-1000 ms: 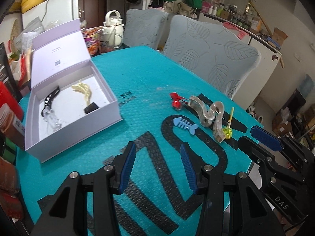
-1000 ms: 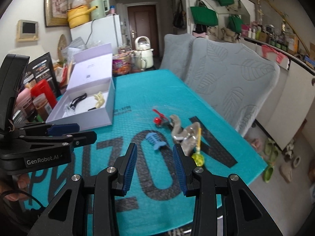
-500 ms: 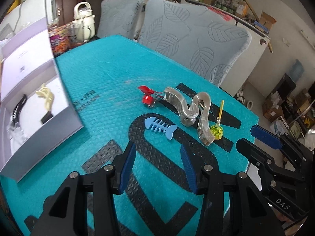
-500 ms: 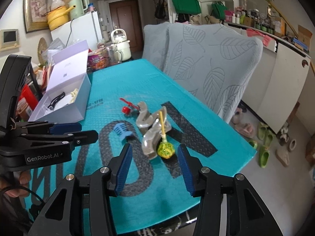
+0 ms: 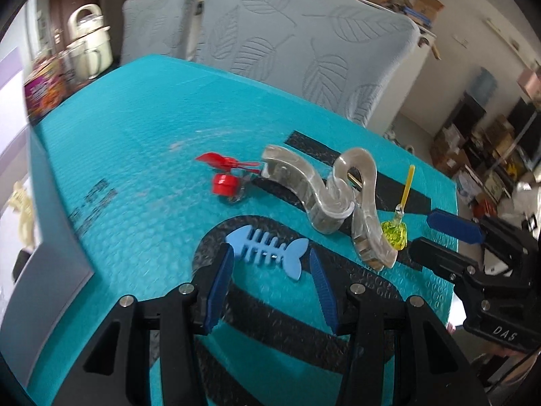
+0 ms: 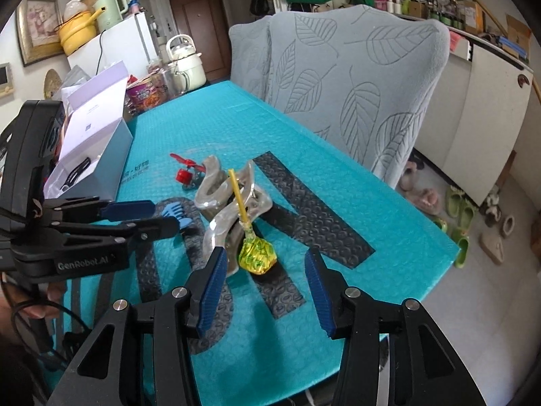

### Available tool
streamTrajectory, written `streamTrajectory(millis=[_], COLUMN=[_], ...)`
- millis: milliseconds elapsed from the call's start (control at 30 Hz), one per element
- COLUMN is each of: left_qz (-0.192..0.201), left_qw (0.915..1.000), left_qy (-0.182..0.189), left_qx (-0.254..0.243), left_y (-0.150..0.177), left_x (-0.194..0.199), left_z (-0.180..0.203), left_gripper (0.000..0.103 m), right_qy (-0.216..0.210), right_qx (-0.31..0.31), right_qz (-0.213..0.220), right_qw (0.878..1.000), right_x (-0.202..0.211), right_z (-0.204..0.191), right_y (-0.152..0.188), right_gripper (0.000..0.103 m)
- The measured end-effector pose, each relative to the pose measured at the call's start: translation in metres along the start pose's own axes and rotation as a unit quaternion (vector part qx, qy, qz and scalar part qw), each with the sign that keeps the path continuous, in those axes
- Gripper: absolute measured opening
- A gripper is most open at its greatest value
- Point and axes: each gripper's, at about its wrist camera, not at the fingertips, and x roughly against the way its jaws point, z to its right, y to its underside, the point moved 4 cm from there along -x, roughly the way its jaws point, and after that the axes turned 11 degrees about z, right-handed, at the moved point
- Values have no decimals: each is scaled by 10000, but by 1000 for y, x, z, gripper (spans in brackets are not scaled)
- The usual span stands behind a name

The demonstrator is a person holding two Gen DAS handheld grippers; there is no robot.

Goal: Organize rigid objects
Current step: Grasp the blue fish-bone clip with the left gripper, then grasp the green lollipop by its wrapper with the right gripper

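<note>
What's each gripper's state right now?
Left gripper: open, empty, the blue fishbone clip just ahead.
Right gripper: open, empty, jaws just widened, the lollipop just ahead.

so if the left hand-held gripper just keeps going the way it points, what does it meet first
Most likely the light blue plastic fishbone-shaped clip, which lies on the teal bubble-textured table cover just beyond the open fingertips of the left hand-held gripper. Depth is hard to judge, so it might land on the cover just short of it.

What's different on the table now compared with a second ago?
Both grippers came down closer: the left gripper toward the blue fishbone clip, the right gripper toward the yellow lollipop, its jaws just opened wider. Nothing is gripped. The clear hair claws and red clip stayed put.
</note>
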Motion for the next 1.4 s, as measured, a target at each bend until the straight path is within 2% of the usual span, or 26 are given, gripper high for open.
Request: streamTrajectory(millis=[100, 267, 367, 433, 467, 633, 767, 867, 1200, 1367, 1400], left_qz=[-1, 70, 75, 52, 59, 179, 281, 408, 329, 399, 418], left_qw=[9999, 9998, 9997, 9995, 9993, 9974, 9983, 9974, 9986, 9983, 9982], left_qy=[32, 29, 7, 43, 30, -234, -214, -339, -192, -217, -232], left_qx=[-111, -199, -232, -301, -365, -657, -472, -483, -377, -358, -368], left_y=[1, -4, -6, -6, -5, -3, -3, -1, 3, 3, 3], left_x=[-7, -14, -16, -21, -22, -25, -24, -19, -9, 3, 5], left_z=[-1, -7, -8, -7, -7, -3, -3, -8, -3, -1, 0], left_gripper=[47, 57, 67, 82, 82, 82, 82, 55, 55, 55, 55], right_qy=[-46, -87, -90, -92, -91, -98, -117, -134, -244, -270, -281], right_qx=[-49, -106, -124, -162, -184, -248, -269, -292, -254, -96, -50], right_qz=[-33, -36, -46, -67, -79, -94, -97, -99, -70, -91, -82], right_qw=[10000, 9999, 9999, 9998, 9998, 9996, 9995, 9994, 9994, 9995, 9996], right_x=[-5, -8, -9, -11, -12, -13, -13, -14, -17, -22, -23], right_z=[2, 5, 6, 7, 8, 11, 13, 14, 11, 5, 4], right_y=[1, 1, 0, 0, 1, 3, 4, 5, 6, 9, 9], right_gripper=[47, 47, 49, 49, 49, 49, 49, 49, 49, 39, 32])
